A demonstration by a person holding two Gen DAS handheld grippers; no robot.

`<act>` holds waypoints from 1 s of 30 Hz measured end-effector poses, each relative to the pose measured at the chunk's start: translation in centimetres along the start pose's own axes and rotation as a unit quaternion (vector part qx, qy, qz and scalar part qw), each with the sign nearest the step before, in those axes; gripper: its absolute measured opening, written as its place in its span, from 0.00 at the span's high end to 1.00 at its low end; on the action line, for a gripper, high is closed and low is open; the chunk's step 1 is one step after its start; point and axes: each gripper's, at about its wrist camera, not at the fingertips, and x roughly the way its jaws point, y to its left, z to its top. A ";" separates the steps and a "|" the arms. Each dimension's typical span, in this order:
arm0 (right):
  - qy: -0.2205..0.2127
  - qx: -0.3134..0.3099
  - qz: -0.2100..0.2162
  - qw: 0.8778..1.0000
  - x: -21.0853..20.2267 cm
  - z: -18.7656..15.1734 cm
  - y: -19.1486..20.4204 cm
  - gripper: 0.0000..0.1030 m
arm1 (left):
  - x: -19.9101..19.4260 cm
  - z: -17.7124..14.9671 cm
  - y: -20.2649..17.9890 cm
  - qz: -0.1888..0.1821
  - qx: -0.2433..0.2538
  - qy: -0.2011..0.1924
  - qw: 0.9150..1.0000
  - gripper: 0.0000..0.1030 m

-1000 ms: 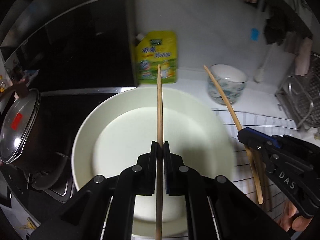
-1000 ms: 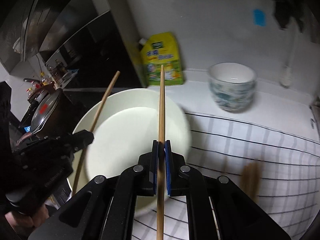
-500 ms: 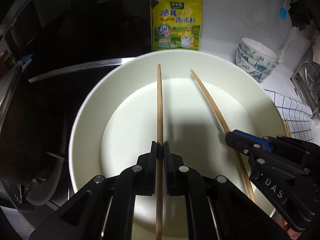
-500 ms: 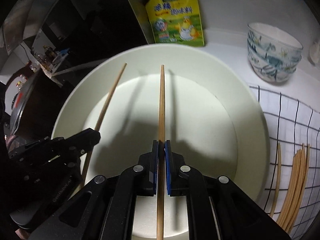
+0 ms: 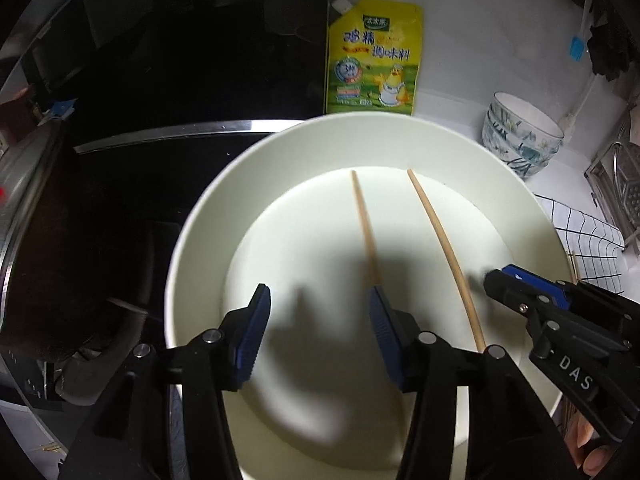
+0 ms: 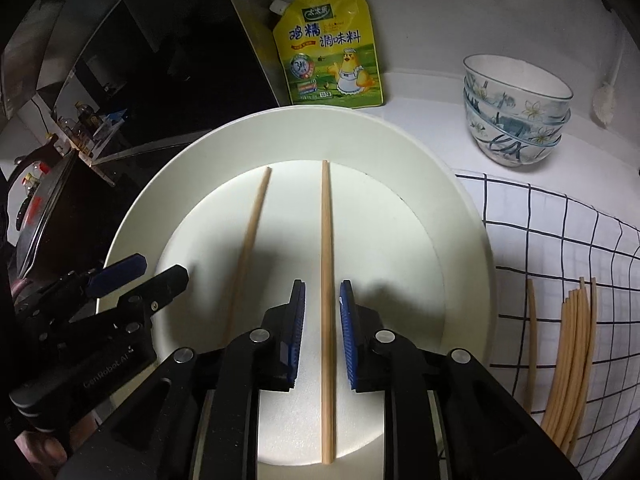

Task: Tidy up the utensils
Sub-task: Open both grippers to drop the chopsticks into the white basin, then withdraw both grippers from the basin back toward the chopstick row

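Note:
A wide white bowl [image 5: 192, 240] [image 6: 472, 240] fills both views. Two wooden chopsticks lie in it side by side. My left gripper [image 5: 318, 312] hangs over the bowl with its jaws opening. The left chopstick [image 5: 366, 232] [image 6: 250, 240] rests beside its right finger, free of the pads. My right gripper [image 6: 323, 300] [image 5: 520, 292] is also opening. The right chopstick [image 6: 326, 240] [image 5: 440, 240] lies between its jaws with a gap on each side. The left gripper [image 6: 132, 272] shows at the left edge of the right wrist view.
A yellow seasoning pouch [image 6: 332, 48] leans on the wall behind the bowl. Stacked patterned bowls [image 6: 516, 112] stand at the back right. Several more chopsticks [image 6: 568, 360] lie on a checked cloth [image 6: 560, 240]. A dark lidded pot [image 5: 32, 240] and black stove are left.
Both grippers came down over the white bowl while shut on one chopstick each. Now both have opened, and the two chopsticks lie loose in the bowl.

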 end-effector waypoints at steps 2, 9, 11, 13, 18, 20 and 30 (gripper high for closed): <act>-0.001 -0.005 -0.001 1.000 -0.6 -0.4 0.2 0.82 | -0.4 -0.1 0.1 -0.001 -0.003 0.000 1.000 0.51; -0.008 -0.008 0.003 1.000 -3.0 -1.8 0.2 0.77 | -2.6 -0.2 -0.4 -0.006 -0.006 -0.008 1.000 0.51; -0.009 -0.008 0.003 1.000 -4.1 -2.4 0.0 0.75 | -3.4 -0.2 -0.6 -0.006 -0.007 -0.012 1.000 0.50; -0.014 -0.010 0.000 1.000 -5.2 -2.9 -0.1 0.73 | -4.4 -0.3 -0.9 -0.005 -0.008 -0.021 1.000 0.45; -0.024 -0.008 -0.005 1.000 -7.5 -3.8 -0.8 0.68 | -6.4 -0.6 -2.1 -0.011 -0.005 -0.029 0.999 0.45; -0.029 -0.007 -0.007 1.000 -8.6 -4.2 -1.2 0.68 | -7.0 -0.8 -2.8 -0.012 -0.002 -0.031 0.999 0.45; -0.057 0.001 -0.021 0.998 -13.1 -6.0 -4.3 0.54 | -9.2 -2.6 -6.1 -0.011 0.004 -0.042 0.999 0.31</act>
